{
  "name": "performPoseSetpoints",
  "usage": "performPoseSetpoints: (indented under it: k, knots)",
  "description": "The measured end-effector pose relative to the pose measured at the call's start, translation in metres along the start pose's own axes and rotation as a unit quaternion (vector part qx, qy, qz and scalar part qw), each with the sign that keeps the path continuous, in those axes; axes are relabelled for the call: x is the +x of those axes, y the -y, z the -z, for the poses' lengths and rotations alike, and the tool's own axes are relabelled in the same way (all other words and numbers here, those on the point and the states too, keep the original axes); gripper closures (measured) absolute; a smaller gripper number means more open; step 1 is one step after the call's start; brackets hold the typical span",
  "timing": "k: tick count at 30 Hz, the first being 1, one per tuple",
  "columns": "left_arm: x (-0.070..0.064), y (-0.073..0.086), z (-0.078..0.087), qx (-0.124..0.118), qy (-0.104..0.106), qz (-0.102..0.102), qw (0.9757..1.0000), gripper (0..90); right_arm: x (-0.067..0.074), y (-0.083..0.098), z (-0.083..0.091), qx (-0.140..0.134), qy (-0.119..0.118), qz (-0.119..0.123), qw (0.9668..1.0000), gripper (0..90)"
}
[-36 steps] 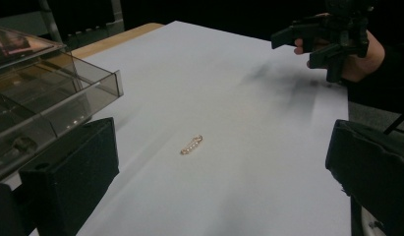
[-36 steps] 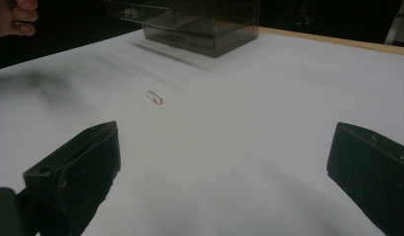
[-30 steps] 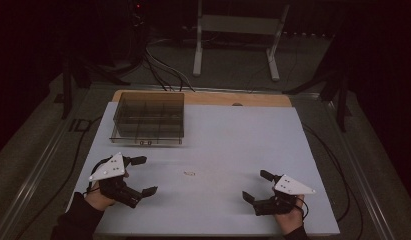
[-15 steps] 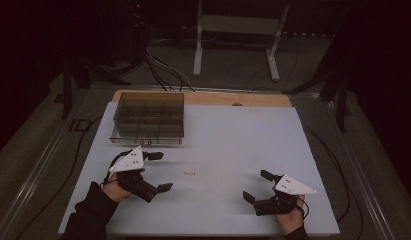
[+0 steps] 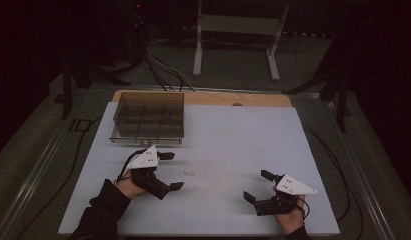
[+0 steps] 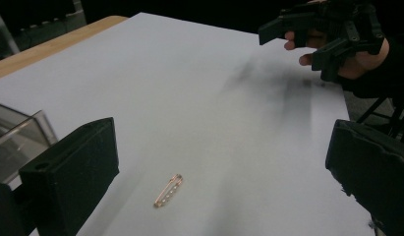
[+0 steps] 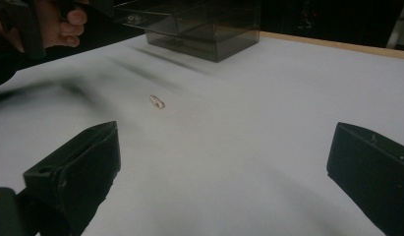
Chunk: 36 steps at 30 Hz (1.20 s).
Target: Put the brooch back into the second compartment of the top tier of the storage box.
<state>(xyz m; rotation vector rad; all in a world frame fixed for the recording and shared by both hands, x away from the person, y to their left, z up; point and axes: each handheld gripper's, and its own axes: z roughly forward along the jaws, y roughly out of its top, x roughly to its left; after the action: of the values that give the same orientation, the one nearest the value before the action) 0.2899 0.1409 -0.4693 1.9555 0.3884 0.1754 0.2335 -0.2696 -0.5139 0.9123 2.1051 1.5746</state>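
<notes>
Apparently unmarked, the small pin (image 6: 168, 191) lies between the left gripper (image 5: 171, 171)'s spread jaws; right gripper (image 5: 256, 185) likewise spread

Dim room, dark floor (image 5: 33, 150), white metal stand (image 5: 235, 25), floor cables (image 5: 163, 67)

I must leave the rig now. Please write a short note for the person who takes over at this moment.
Left gripper: open, holding nothing, just left of the pin.
Right gripper: open, holding nothing, low at the table's near right.
Small gold pin: flat on the white table, between the left jaws, untouched.
Clear compartment box: far left.
Done: nothing gripped.
Left: probably close on the pin and take it to the box.
</notes>
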Motion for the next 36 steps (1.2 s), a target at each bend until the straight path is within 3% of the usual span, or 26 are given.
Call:
performPoseSetpoints:
  k: [6, 16, 24, 28, 34, 36]
  knots:
    - [0.001, 0.004, -0.015, 0.015, 0.006, 0.001, 0.9999, 0.5, 0.000, 0.000, 0.000, 0.000, -0.001, 0.000, 1.0000, 0.0]
    - [0.007, 0.010, -0.030, 0.035, -0.004, 0.010, 0.9993, 0.6, 0.000, 0.000, 0.000, -0.001, -0.002, -0.005, 1.0000, 0.0]
    - [0.012, 0.013, -0.040, 0.052, 0.002, 0.027, 0.9983, 1.7, 0.000, 0.000, 0.000, -0.002, -0.002, -0.003, 1.0000, 0.0]
    - [0.015, 0.015, -0.046, 0.070, 0.002, 0.034, 0.9970, 2.1, -0.001, 0.000, 0.000, -0.001, -0.003, -0.006, 1.0000, 0.0]
    - [0.015, 0.018, -0.055, 0.104, -0.007, 0.018, 0.9944, 8.3, 0.000, 0.000, 0.000, -0.001, -0.004, -0.006, 1.0000, 0.0]
    - [0.015, 0.020, -0.059, 0.119, -0.019, 0.013, 0.9927, 14.9, -0.001, 0.000, 0.000, -0.002, -0.004, -0.006, 1.0000, 0.0]
